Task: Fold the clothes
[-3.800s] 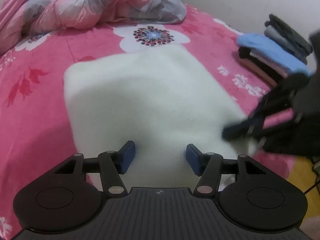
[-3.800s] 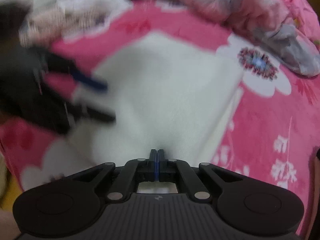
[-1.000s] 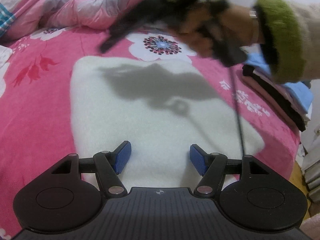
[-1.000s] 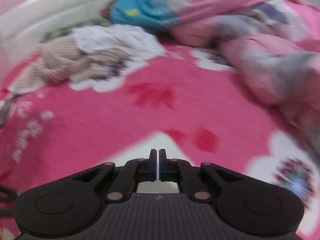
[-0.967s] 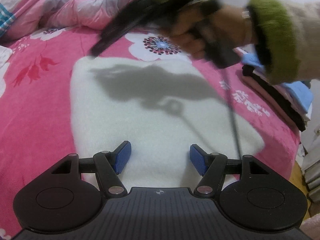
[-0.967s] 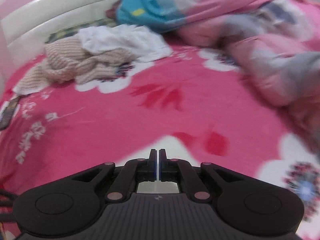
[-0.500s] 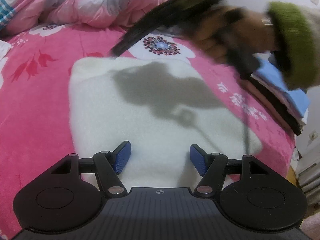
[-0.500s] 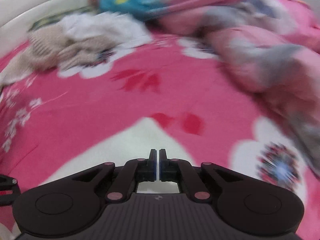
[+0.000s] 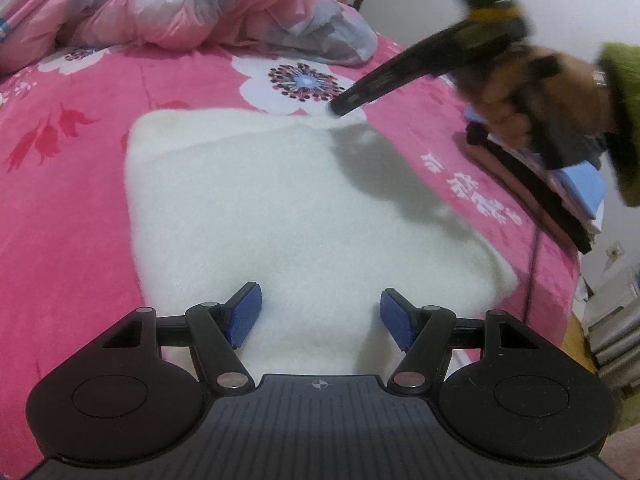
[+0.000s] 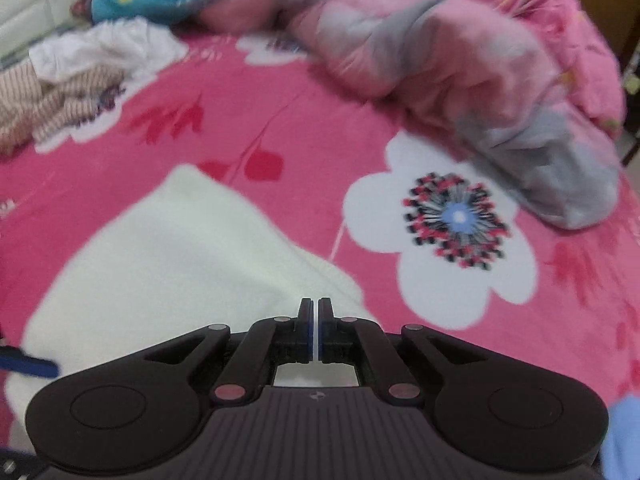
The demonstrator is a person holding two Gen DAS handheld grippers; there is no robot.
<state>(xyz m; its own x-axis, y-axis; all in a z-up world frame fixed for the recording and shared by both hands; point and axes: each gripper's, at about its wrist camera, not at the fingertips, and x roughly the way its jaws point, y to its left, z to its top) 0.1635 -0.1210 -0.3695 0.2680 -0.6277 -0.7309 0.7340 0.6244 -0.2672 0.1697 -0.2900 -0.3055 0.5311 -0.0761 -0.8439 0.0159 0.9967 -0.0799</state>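
A: Counting one white folded garment [image 9: 280,208] lying on the bed [image 9: 60,184], two tools, and one stack of folded clothes [image 9: 560,200] sitting at the right edge.

B: The left tool [image 9: 320,316] is hovering spread over the near edge. The right tool [image 9: 340,108] is staying pressed together at the far corner, pinching nothing I can see. The garment's long axis is running near-right to far-left.

Even indoor light; a soft shadow crosses the white garment [image 9: 304,208]. Fisheye bending curves the edges; motion blur smears the quilt [image 10: 460,60].
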